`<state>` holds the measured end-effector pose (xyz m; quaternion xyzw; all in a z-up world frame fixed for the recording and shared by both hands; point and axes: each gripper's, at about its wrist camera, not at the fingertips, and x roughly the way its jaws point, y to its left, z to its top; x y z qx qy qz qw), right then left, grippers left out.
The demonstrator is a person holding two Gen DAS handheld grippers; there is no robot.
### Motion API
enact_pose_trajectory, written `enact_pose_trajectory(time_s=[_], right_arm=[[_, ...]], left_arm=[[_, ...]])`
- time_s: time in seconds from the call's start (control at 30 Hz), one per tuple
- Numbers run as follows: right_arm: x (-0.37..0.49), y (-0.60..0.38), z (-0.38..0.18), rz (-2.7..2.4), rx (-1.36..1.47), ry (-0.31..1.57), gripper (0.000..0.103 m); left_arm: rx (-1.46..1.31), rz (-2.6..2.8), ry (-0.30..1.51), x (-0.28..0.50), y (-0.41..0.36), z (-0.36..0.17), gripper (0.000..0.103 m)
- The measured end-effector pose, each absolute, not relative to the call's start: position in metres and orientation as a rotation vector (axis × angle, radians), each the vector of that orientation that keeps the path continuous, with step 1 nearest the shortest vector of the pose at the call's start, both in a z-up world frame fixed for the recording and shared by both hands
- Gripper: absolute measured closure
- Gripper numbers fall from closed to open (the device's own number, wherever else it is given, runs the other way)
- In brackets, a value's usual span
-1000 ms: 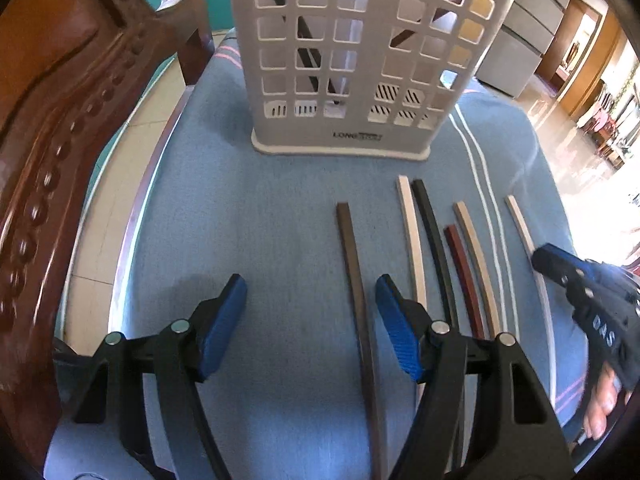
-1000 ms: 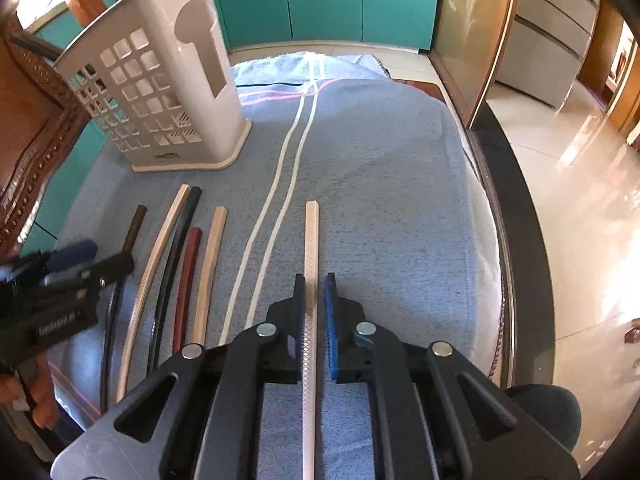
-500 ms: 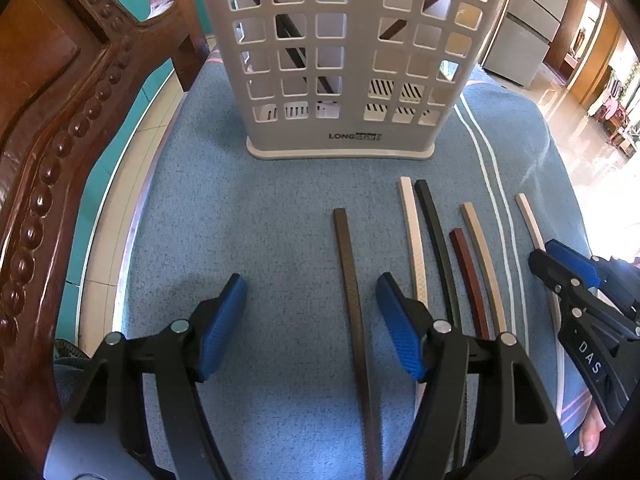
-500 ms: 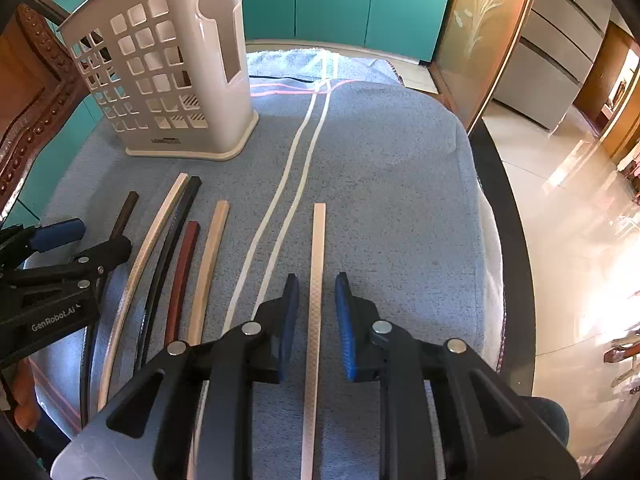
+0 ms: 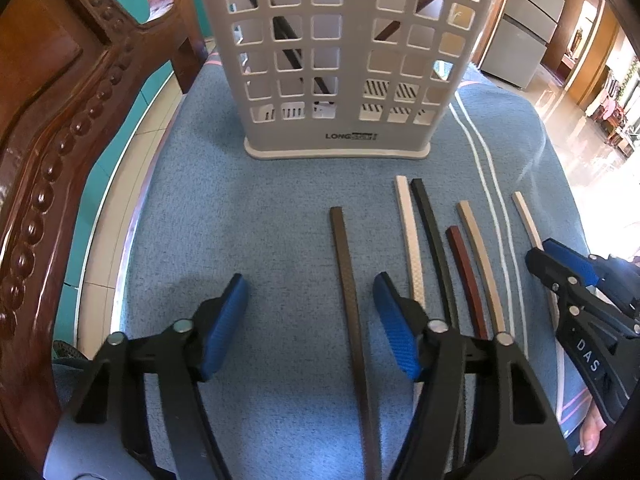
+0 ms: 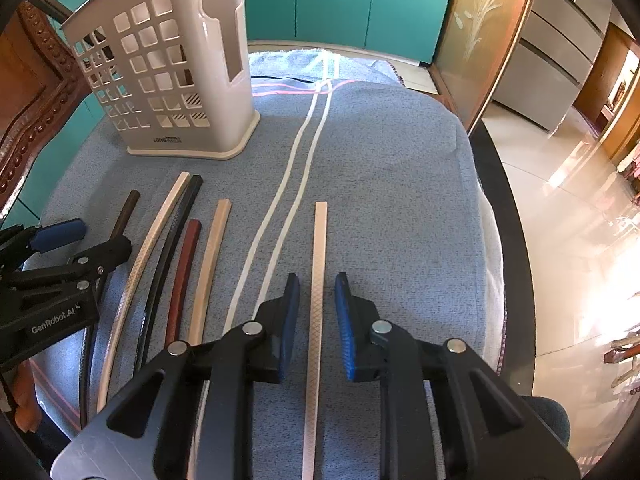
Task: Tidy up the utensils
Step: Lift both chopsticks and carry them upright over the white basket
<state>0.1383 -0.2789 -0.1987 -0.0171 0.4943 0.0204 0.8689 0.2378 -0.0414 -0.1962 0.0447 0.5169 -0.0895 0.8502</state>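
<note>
1. From the left wrist camera: the left gripper (image 5: 310,292) hangs over the blue terry towel (image 5: 240,220) with its blue pads wide apart, and they are closing. The long dark brown flat chopstick (image 5: 348,280) lies between them, much nearer the right-hand pad, and neither pad touches it.
2. Just past it stands the pale grey plastic lattice utensil basket (image 5: 336,136), with a couple of dark sticks (image 5: 288,48) already leaning inside (seen through the holes).
3. To the right lie a white stick (image 5: 408,232) and a black stick (image 5: 430,232) touching side by side, then a short red-brown stick (image 5: 464,272) and a tan stick (image 5: 476,240). The right gripper (image 5: 548,252) sits at the far edge.
4. From the right wrist camera: the right gripper (image 6: 317,280) straddles the pale cream patterned chopstick (image 6: 320,232), which lies alone on the towel. Cloth shows on either side of it, so the pads are parted and not pinching.
5. The left gripper (image 6: 100,236) shows at the left edge, over the dark stick.
6. My worry with the left: being off-centre, one pad may reach the stick first and shove it sideways, or roll it out of the grip.
7. With the right: a thin stick pinched near one end could droop or swivel on lifting, and then catch the basket's rim.
</note>
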Motion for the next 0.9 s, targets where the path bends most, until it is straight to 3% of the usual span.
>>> enact_pose_trajectory(time_s=[0.07,0.1,0.17,0.4,0.9], right_arm=[[0.138,-0.279,-0.198,0.052,-0.032,1.032,0.097],[0.137,-0.279,-0.198,0.057,-0.030,1.030,0.097],[0.135,-0.282,-0.195,0.078,0.011,1.020,0.097],[0.117,-0.287,-0.150,0.094,0.011,0.877,0.097],[0.066,-0.300,-0.016,0.258,0.094,0.559,0.097]], left_arm=[[0.098,-0.194,1.086,0.233,-0.046,-0.192,0.064],[0.098,-0.196,1.086,0.233,-0.047,-0.190,0.069],[0.077,-0.215,1.095,0.233,-0.046,-0.188,0.094],[0.003,-0.248,1.060,0.223,-0.035,-0.163,0.096],[-0.028,-0.327,0.694,0.163,-0.009,-0.009,0.096]])
